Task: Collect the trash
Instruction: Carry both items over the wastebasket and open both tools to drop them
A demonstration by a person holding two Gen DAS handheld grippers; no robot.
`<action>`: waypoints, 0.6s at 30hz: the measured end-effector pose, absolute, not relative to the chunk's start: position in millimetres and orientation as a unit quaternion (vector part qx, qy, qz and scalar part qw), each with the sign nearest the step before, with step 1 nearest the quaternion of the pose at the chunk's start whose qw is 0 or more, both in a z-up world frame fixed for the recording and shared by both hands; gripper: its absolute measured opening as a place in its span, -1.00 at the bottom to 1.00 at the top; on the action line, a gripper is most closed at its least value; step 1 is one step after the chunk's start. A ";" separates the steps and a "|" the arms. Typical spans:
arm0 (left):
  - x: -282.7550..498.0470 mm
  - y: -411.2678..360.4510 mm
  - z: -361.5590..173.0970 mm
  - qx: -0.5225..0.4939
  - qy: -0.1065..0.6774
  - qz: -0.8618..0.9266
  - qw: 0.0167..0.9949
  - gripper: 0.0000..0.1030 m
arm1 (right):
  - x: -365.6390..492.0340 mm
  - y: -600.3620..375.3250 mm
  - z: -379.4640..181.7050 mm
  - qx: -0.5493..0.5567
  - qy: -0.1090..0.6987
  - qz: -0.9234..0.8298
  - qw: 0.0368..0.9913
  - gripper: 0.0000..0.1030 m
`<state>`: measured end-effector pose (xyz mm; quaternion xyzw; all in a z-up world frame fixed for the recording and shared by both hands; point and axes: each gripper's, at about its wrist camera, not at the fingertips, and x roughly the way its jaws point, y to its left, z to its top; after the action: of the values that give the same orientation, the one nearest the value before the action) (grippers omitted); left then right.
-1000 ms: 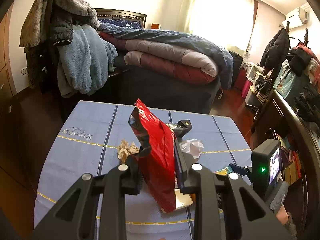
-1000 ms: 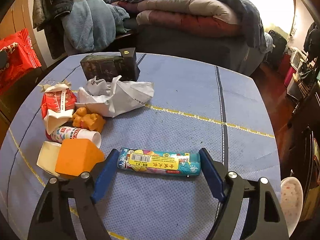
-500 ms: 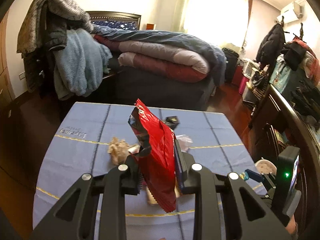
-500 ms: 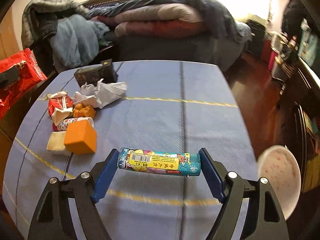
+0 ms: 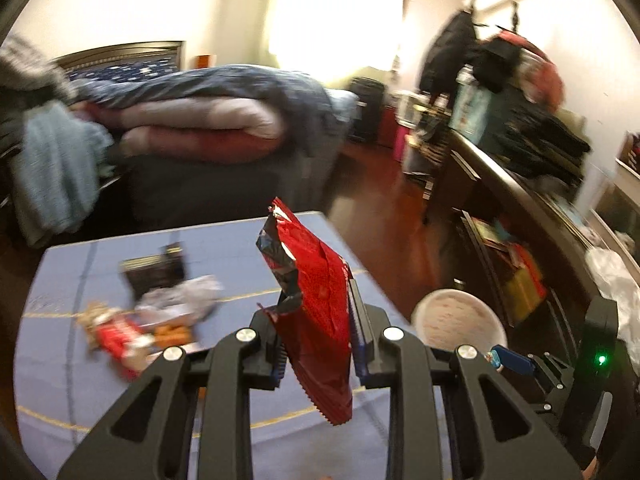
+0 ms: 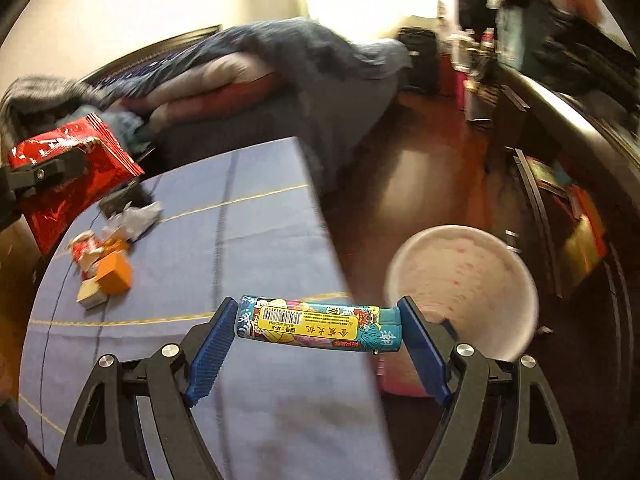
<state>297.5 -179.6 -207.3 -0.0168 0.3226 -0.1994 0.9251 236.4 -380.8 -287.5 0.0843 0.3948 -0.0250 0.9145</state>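
Observation:
My left gripper (image 5: 318, 354) is shut on a red snack bag (image 5: 316, 312), held upright above the blue table (image 5: 224, 248); the bag also shows in the right wrist view (image 6: 68, 176). My right gripper (image 6: 316, 328) is shut on a teal printed tube (image 6: 318, 323), held crosswise over the table's right edge. A white round bin (image 6: 460, 280) stands on the floor just right of the table, also visible in the left wrist view (image 5: 458, 322). A pile of trash (image 6: 108, 256) lies on the table's left part: orange box, red wrapper, crumpled white paper, dark box.
A bed with piled quilts (image 5: 192, 120) stands beyond the table. A dark wooden cabinet (image 5: 520, 208) with clothes on top runs along the right. Red-brown floor (image 6: 420, 168) lies between table and cabinet.
Both grippers have swung right with their loads. The white bin has come from the frame edge to near the middle. The trash pile has slid left in both views.

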 end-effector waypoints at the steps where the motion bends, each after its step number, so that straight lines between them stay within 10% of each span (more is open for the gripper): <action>1: 296.6 -188.2 -207.7 -0.015 0.323 -0.209 0.923 -0.48 | 232.2 -389.9 -286.7 0.089 0.391 -0.035 0.915 0.56; 18: 327.9 -362.8 -249.7 0.051 0.342 -0.347 0.872 -0.48 | 216.3 -510.1 -311.1 0.143 0.368 -0.171 0.903 0.56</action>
<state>327.9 -362.8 -249.7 0.0508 0.3419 -0.3475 0.8717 216.3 -510.1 -311.1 0.1430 0.3679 -0.1707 0.9028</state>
